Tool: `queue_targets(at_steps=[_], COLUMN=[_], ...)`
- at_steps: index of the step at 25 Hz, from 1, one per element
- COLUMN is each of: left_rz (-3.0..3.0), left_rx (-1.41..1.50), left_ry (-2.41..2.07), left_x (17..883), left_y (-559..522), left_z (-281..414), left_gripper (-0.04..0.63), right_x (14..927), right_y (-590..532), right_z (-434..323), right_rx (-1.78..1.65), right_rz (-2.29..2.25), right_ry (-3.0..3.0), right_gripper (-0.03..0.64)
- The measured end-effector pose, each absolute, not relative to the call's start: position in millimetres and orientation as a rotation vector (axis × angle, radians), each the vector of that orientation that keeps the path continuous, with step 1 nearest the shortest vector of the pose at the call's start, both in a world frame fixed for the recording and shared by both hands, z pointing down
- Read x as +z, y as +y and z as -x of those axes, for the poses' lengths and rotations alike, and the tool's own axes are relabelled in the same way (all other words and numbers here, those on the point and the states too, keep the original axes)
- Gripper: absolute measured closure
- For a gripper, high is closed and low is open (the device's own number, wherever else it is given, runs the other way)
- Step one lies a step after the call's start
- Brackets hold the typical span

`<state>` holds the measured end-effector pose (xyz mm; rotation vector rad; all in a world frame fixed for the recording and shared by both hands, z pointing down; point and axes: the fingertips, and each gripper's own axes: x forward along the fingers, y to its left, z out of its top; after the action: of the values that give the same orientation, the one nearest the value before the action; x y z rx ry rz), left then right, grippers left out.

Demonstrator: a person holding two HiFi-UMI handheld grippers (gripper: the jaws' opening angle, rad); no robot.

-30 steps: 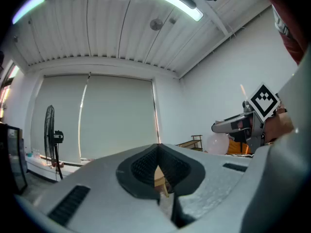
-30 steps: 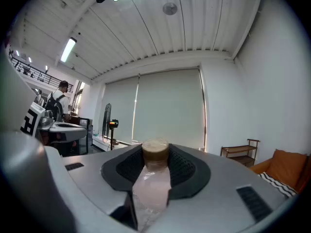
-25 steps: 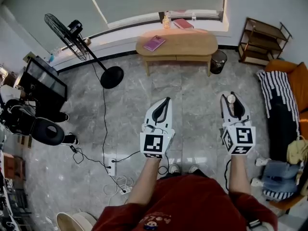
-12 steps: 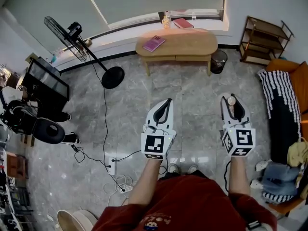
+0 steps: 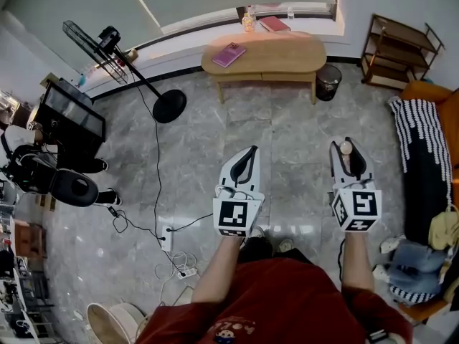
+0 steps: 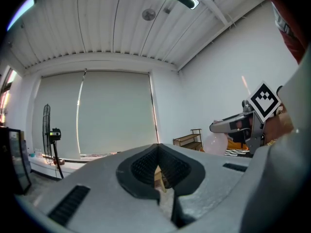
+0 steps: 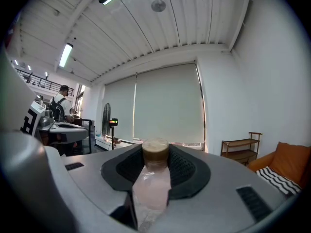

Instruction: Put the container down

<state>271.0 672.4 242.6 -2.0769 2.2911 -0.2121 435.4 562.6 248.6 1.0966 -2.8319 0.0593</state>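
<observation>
My right gripper (image 5: 346,151) is shut on a small clear pinkish container (image 5: 346,147) with a tan lid, held above the grey marble floor. In the right gripper view the container (image 7: 154,176) sits clamped between the dark pads (image 7: 181,171), its lid (image 7: 155,149) at the tips. My left gripper (image 5: 249,153) hangs beside it at the same height, shut with nothing in it. In the left gripper view its tips (image 6: 156,152) meet, and the right gripper (image 6: 232,126) with the container (image 6: 214,142) shows at the right.
An oval wooden table (image 5: 280,57) with a pink book (image 5: 229,54) stands ahead by the window. A standing fan (image 5: 107,47) and cables with a power strip (image 5: 166,239) are on the left. A bin (image 5: 328,82), a shelf (image 5: 398,51) and an orange sofa (image 5: 439,120) are on the right.
Both grippers keep their pose and grip. The head view has drifted a little, so the table sits slightly higher in the frame, and the feet below have shifted.
</observation>
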Motion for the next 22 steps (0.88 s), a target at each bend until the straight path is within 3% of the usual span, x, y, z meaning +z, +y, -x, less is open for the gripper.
queue_targets(at_steps=[14, 22], left_rz=[2.138, 2.186], left_rx=[-0.188, -0.131], left_ry=[2.273, 2.271], left_x=[261, 280], left_y=[615, 543], left_z=[-234, -144], left_gripper=[0.592, 0.592], right_x=[265, 278], right_y=[511, 442], right_z=[-400, -316], right_rx=[0.062, 0.076], right_rz=[-1.111, -1.142], right_ry=[-2.793, -2.767], right_gripper=[0.48, 0.48])
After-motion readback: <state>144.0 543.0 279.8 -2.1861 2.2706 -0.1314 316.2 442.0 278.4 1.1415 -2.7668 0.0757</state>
